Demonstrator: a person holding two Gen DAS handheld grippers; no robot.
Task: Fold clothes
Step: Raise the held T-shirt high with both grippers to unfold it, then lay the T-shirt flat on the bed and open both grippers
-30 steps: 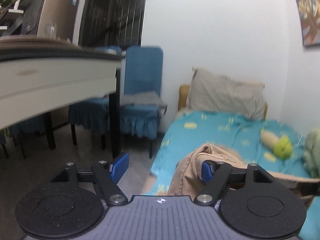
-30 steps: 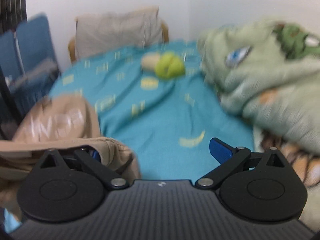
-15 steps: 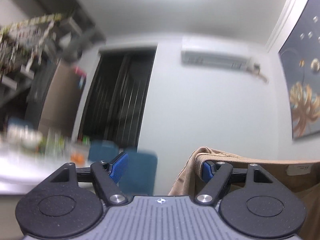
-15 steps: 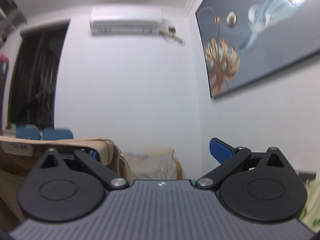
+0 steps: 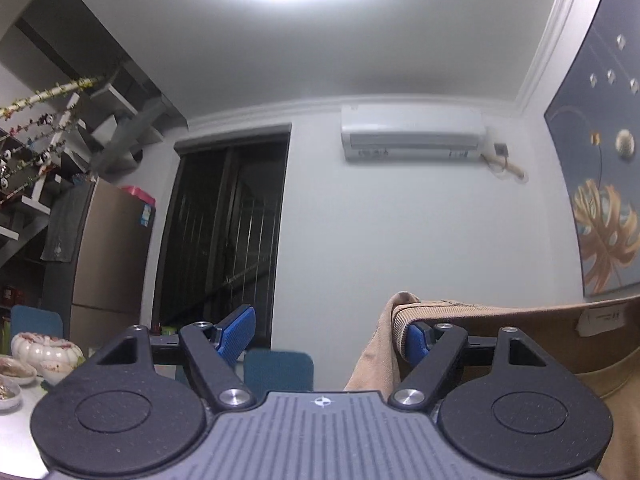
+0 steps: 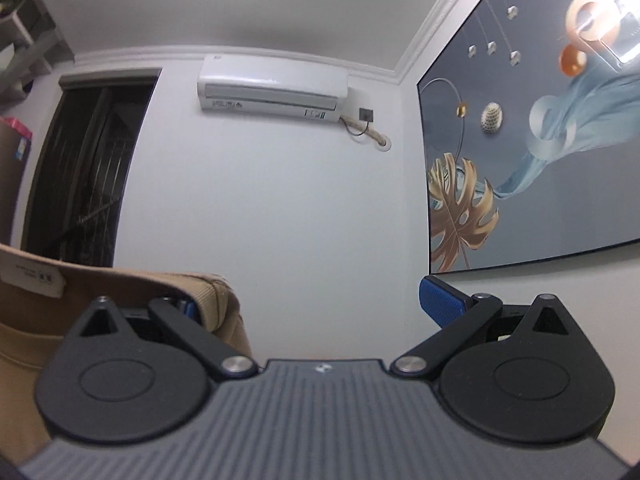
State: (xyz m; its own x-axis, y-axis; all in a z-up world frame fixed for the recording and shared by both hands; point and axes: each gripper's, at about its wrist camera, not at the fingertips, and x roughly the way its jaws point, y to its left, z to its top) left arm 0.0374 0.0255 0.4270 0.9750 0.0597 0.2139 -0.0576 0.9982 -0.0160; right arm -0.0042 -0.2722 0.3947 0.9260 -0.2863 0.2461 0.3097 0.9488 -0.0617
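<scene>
A tan garment with a ribbed edge hangs stretched between my two grippers, high up in front of the white wall. In the left wrist view my left gripper stands open, and the cloth is hooked over its right finger only. A white label shows inside the cloth. In the right wrist view the same tan garment drapes over the left finger of my right gripper, which is also open. Its blue right fingertip is bare. Nothing lies between either pair of fingers.
An air conditioner hangs on the wall ahead, a dark barred door to its left and a large painting on the right wall. Low on the left are a fridge, a table with dishes and a blue chair back.
Both grippers have risen from the bed and tilted upward, carrying the tan garment up with them. The bed, pillow and green blanket have dropped out of view.
</scene>
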